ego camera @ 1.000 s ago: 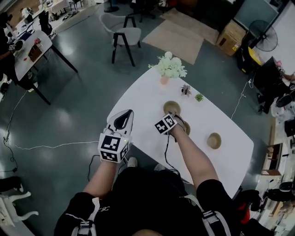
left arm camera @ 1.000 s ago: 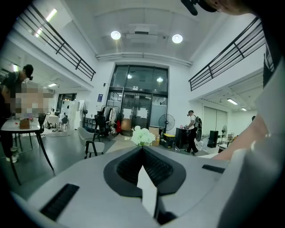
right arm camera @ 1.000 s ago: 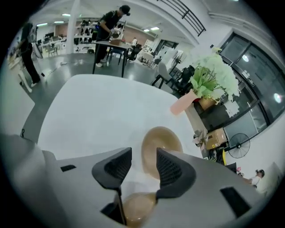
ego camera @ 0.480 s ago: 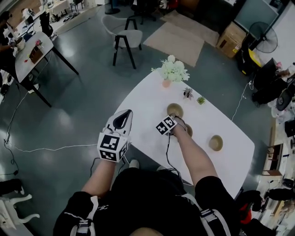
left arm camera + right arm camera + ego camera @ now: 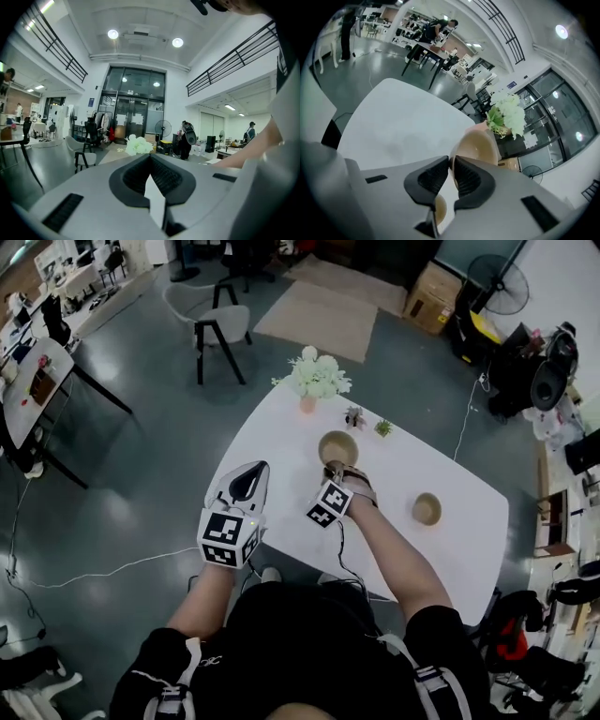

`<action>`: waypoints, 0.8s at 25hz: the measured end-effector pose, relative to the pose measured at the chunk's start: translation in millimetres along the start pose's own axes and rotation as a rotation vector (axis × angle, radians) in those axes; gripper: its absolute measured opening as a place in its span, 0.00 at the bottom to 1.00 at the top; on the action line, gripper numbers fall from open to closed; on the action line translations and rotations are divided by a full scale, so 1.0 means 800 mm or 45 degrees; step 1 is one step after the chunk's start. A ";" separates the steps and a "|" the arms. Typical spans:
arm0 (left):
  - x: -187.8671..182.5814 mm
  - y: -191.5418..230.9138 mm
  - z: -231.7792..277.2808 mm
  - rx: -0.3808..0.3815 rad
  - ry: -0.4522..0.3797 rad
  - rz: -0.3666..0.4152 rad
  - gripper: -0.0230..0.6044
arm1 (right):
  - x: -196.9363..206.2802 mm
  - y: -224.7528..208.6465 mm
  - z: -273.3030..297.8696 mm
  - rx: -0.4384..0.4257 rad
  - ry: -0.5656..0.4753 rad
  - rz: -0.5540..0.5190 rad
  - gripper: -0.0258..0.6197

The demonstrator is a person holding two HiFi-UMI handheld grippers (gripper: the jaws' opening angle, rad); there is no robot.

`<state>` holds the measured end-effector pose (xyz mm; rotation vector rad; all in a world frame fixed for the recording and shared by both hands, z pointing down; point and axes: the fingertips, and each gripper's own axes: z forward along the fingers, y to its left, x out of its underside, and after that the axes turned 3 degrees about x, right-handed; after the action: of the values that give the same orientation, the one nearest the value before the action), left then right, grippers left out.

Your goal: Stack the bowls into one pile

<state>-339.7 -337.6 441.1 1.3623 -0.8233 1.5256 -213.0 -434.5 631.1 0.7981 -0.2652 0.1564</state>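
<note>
My right gripper (image 5: 451, 161) is shut on the rim of a tan bowl (image 5: 477, 146) and holds it tilted above the white table (image 5: 398, 126). In the head view the right gripper (image 5: 335, 469) hovers just in front of a second tan bowl (image 5: 337, 447) that stands on the table. The held bowl is mostly hidden there under the hand and gripper. A third tan bowl (image 5: 427, 509) stands alone to the right. My left gripper (image 5: 250, 472) hangs shut and empty off the table's near left edge. The left gripper (image 5: 150, 157) points out level into the room.
A vase of white flowers (image 5: 314, 379) stands at the table's far end, with two small potted plants (image 5: 354, 416) (image 5: 382, 428) beside it. A chair (image 5: 220, 322) stands on the floor beyond. The table's (image 5: 281, 442) left half lies bare.
The right gripper closed on the middle bowl's rim and lifted it off the table toward the far bowl. The left gripper stayed nearly where it was.
</note>
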 end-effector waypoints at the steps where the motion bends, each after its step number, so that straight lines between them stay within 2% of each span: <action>1: 0.000 -0.008 0.007 0.025 0.000 0.005 0.06 | 0.006 -0.004 -0.009 0.014 -0.006 0.001 0.13; 7: -0.002 -0.055 0.039 0.173 0.018 0.050 0.06 | 0.060 -0.005 -0.054 0.025 0.047 0.059 0.13; 10: -0.004 -0.074 0.048 0.217 0.029 0.067 0.06 | 0.087 0.005 -0.063 0.016 0.097 0.078 0.13; 15: 0.008 -0.094 0.058 0.247 0.049 0.077 0.06 | 0.129 0.033 -0.054 -0.010 0.160 0.102 0.13; 20: 0.014 -0.093 0.061 0.228 0.067 0.070 0.06 | 0.140 0.052 -0.051 -0.072 0.178 0.134 0.13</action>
<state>-251.7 -352.5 453.8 1.4317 -0.7105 1.7043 -108.8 -372.3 665.4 0.7140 -0.1785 0.3018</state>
